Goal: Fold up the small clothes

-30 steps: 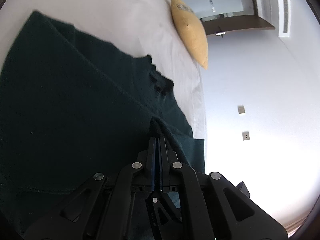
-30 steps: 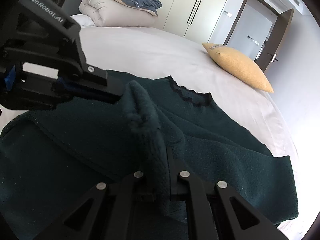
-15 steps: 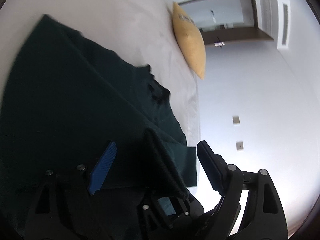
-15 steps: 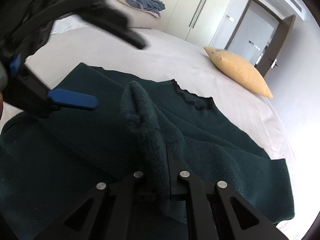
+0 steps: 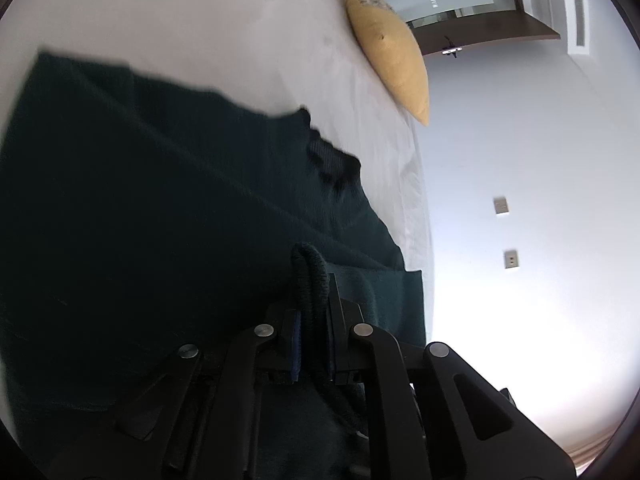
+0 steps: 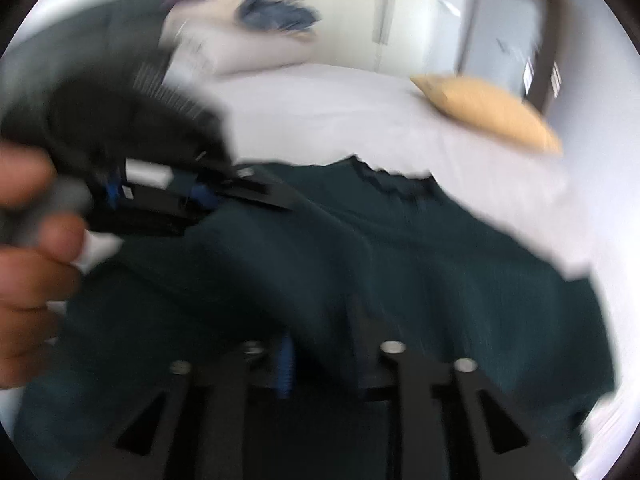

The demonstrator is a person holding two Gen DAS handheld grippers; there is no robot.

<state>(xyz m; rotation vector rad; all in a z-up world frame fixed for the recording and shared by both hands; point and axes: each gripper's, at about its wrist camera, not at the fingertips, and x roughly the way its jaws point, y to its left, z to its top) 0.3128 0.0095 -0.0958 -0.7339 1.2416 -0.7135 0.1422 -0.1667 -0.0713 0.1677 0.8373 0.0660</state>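
Left wrist view: no writing can be read here. A dark green sweater (image 5: 160, 208) lies spread on the white bed (image 5: 224, 32), its neckline toward the far edge. The left claw (image 5: 312, 304) is closing on a rolled fold of the sweater's edge; the knit stands up between the two black jaws and the blue pads press it from both sides. The fold rises straight out of the claw's tip, with the rest of the garment stretching away up and to the left. A yellow pillow (image 5: 388, 44) lies at the bed's far corner. This view alone shows the white wall with two small wall plates (image 5: 506, 232) and a dark door frame above the pillow.

Right wrist view: heavily blurred, and no lettering is legible. The right claw (image 6: 320, 344) is opening; the sweater (image 6: 440, 264) lies bunched right at its tip and between the parted jaws, with the blue pad on the left bare, so the pads do not clench it. Only this view shows the left claw from outside (image 6: 224, 196), biting the sweater's edge at the left, a hand (image 6: 28, 264) wrapped round its handle, and a heap of bedding (image 6: 248, 36) at the head of the bed. The pillow (image 6: 488, 112) lies to the right.
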